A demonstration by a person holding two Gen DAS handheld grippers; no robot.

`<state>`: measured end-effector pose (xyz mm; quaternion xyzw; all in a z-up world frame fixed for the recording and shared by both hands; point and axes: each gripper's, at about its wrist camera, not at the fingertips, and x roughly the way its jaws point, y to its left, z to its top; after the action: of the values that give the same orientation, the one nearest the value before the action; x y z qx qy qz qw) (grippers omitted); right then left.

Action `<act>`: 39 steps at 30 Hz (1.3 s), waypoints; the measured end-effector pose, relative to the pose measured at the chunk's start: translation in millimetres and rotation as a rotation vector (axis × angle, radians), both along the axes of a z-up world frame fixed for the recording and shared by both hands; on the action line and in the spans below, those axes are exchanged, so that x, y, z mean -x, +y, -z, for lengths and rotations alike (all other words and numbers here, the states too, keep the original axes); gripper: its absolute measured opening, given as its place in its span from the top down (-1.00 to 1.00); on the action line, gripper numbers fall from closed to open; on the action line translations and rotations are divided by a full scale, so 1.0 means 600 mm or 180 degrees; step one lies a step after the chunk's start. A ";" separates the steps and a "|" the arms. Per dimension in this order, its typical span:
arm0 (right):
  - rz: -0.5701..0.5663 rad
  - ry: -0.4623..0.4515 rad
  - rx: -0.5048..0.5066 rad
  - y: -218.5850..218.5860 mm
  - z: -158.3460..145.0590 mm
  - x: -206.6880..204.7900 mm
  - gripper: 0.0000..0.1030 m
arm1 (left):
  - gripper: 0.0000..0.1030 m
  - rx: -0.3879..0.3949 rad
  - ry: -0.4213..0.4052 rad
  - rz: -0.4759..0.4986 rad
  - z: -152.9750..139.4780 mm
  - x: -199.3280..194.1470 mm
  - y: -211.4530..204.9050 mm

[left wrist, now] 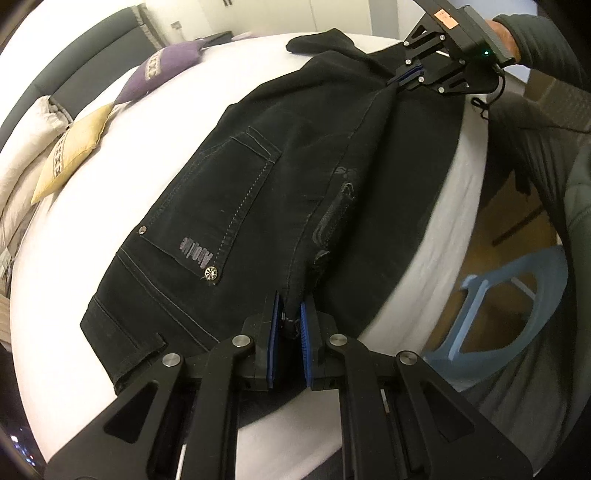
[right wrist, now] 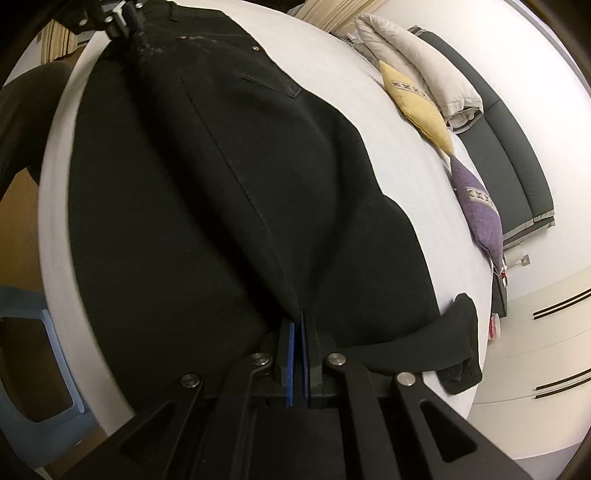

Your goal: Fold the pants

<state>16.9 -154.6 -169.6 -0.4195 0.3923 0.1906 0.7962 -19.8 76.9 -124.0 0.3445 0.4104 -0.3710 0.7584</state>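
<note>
Black denim pants lie on a white bed, back pocket and rivets facing up. My left gripper is shut on the waistband fold near the button, its blue pads pinching the cloth. At the leg end, my right gripper is shut on a raised ridge of fabric, held by a person's hand. From the right wrist, the pants stretch away as a dark sheet, and the right gripper clamps a fold. The left gripper shows at the far end. One leg cuff lies loose to the right.
A yellow pillow, a purple pillow and a folded pale duvet lie by the dark headboard. A light blue plastic stool stands on the floor beside the bed edge. A person's dark sleeve is at the right.
</note>
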 end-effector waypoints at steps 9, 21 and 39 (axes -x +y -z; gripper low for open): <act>-0.0068 -0.0098 0.0066 0.033 -0.010 0.040 0.94 | 0.82 -0.0272 -0.0165 0.0141 -0.023 -0.004 0.026; -0.0092 -0.0233 0.0231 0.069 0.009 0.068 0.93 | 0.82 -0.0521 -0.0210 0.0226 0.004 0.006 0.053; -0.0103 -0.0352 0.0363 0.094 0.030 0.096 0.93 | 0.82 -0.0545 -0.0142 0.0182 0.027 -0.005 0.069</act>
<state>-40.7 -98.3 -187.8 -0.4803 0.3510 0.1574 0.7882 -17.0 118.3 -140.3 0.4278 0.4137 -0.3483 0.7243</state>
